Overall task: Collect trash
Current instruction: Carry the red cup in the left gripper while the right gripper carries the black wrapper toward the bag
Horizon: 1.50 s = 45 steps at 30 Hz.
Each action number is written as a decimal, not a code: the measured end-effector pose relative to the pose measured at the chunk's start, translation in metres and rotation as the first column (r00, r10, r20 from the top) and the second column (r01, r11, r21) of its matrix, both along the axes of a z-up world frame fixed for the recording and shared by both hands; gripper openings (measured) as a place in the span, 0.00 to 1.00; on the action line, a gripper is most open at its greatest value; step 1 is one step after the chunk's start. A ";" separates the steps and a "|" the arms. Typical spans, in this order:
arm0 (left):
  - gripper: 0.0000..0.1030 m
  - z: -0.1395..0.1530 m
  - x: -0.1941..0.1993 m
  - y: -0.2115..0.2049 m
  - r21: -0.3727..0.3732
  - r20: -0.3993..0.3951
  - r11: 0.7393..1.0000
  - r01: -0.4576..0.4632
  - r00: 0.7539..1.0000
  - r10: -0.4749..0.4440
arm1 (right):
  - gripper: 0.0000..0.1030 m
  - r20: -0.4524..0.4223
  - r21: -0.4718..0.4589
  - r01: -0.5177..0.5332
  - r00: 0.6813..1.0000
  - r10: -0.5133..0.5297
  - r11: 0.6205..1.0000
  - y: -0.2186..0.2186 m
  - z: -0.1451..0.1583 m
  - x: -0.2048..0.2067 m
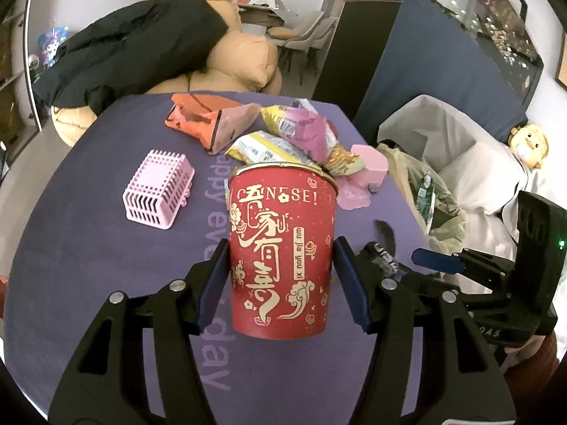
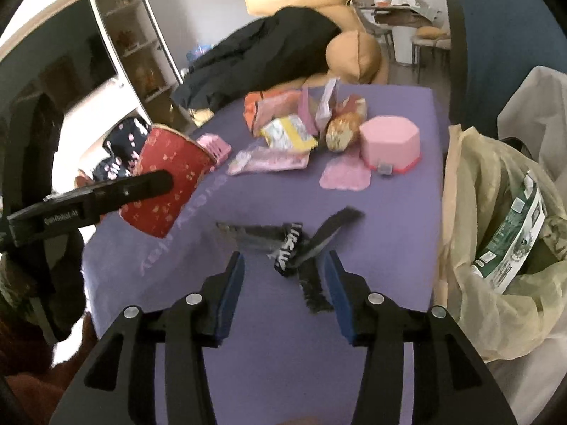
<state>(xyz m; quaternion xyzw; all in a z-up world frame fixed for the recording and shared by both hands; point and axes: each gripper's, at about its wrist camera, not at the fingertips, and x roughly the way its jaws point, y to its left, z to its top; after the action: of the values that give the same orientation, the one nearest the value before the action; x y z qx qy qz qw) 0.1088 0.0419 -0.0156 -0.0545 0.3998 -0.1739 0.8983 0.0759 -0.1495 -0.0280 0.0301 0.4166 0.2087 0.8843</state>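
We see the left hand-held gripper [image 1: 280, 283] angled downward, pinching the red cup [image 1: 281, 251]; the right hand-held gripper [image 2: 283, 290], also angled down, spread above the black wrapper [image 2: 288, 248].

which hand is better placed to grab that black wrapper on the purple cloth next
Right. The right claw is open and empty, with the black wrapper lying on the cloth just ahead of its tips. The left claw is busy: it is shut on the red cup, so it would probably have to drop that first.
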 end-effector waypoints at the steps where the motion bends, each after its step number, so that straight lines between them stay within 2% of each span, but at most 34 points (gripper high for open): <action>1: 0.54 -0.003 0.001 0.001 -0.002 -0.007 1.000 -0.004 1.000 0.004 | 0.43 0.000 -0.018 0.000 1.000 0.000 1.000 0.002 -0.002 0.002; 5: 0.54 -0.015 0.006 0.005 -0.005 -0.040 1.000 -0.024 0.999 0.024 | 0.43 -0.022 -0.080 0.020 1.000 -0.022 0.997 0.008 -0.013 0.013; 14: 0.54 -0.023 0.011 0.010 -0.012 -0.065 0.999 -0.050 0.997 0.049 | 0.43 -0.017 -0.123 -0.029 0.999 0.027 0.992 0.023 -0.014 0.026; 15: 0.54 -0.023 0.011 0.010 -0.012 -0.064 0.999 -0.052 0.997 0.051 | 0.32 -0.014 -0.119 -0.038 0.999 0.037 0.992 0.024 -0.013 0.026; 16: 0.54 -0.022 0.010 0.011 -0.012 -0.062 0.998 -0.055 0.997 0.055 | 0.30 -0.010 -0.115 -0.045 0.999 0.044 0.992 0.025 -0.012 0.027; 18: 0.54 -0.020 0.010 0.014 -0.012 -0.057 0.998 -0.065 0.996 0.064 | 0.25 0.015 -0.104 -0.046 0.999 0.048 0.994 0.025 -0.006 0.025; 24: 0.54 -0.006 0.012 0.013 -0.024 -0.042 0.997 -0.069 0.997 0.068 | 0.24 0.125 -0.124 0.024 0.992 -0.008 0.992 0.006 0.029 0.012; 29: 0.54 0.030 0.014 -0.021 -0.029 0.042 1.000 0.009 0.999 -0.008 | 0.24 0.212 -0.150 0.119 0.973 -0.086 0.981 -0.029 0.063 -0.003; 35: 0.54 0.064 0.020 -0.081 -0.027 0.120 0.992 0.126 0.985 -0.122 | 0.24 0.282 -0.164 0.249 0.939 -0.196 0.955 -0.083 0.093 -0.018; 40: 0.54 0.070 0.031 -0.135 -0.019 0.115 0.977 0.212 0.971 -0.209 | 0.24 0.319 -0.176 0.346 0.906 -0.279 0.922 -0.128 0.104 -0.029; 45: 0.54 0.059 0.047 -0.187 0.000 0.071 0.962 0.273 0.960 -0.272 | 0.24 0.334 -0.163 0.437 0.868 -0.367 0.884 -0.176 0.107 -0.033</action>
<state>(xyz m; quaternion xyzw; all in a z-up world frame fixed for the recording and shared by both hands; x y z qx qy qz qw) 0.1559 -0.1453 0.0432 0.0029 0.3708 -0.2998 0.8790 0.0426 -0.3255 0.0786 -0.0187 0.2865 -0.0298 0.9574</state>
